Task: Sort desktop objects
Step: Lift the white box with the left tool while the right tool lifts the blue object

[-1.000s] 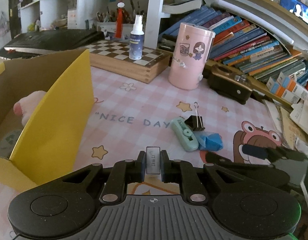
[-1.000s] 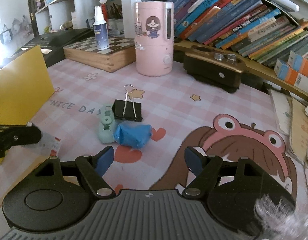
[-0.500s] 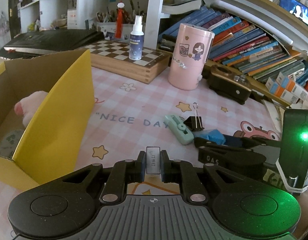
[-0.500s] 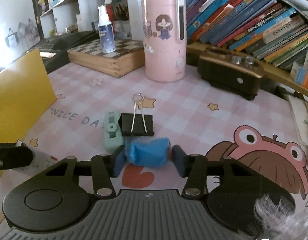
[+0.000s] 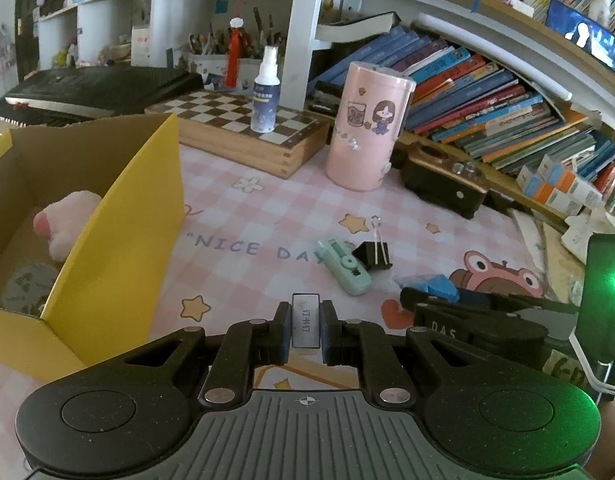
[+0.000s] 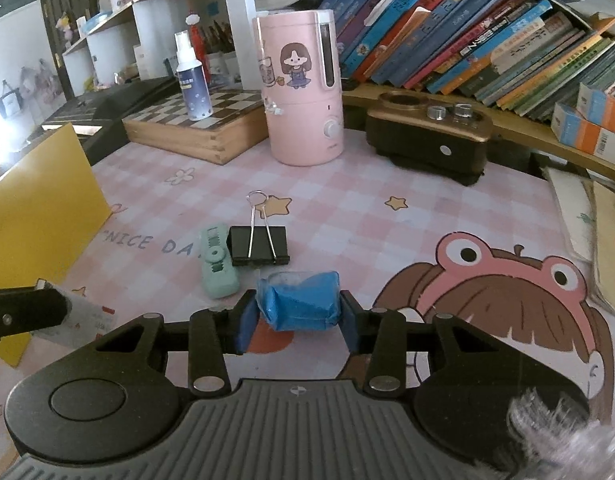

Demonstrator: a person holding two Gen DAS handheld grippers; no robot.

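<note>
On the pink tabletop (image 6: 347, 208), your right tongs (image 6: 297, 322) have just squeezed onto the blue packet (image 6: 299, 300), ready to lift, while your left tongs (image 5: 305, 330) pinch the small white box (image 5: 305, 320).

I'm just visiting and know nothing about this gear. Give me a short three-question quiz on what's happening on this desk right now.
1. True or false: the right hand-held gripper grips the blue wrapped packet.
2. What does the left hand-held gripper hold?
3. Which lies beside the mint-green correction tape: A black binder clip, B white spray bottle?

Key: 1 true; 2 a small white labelled box; 3 A.
</note>
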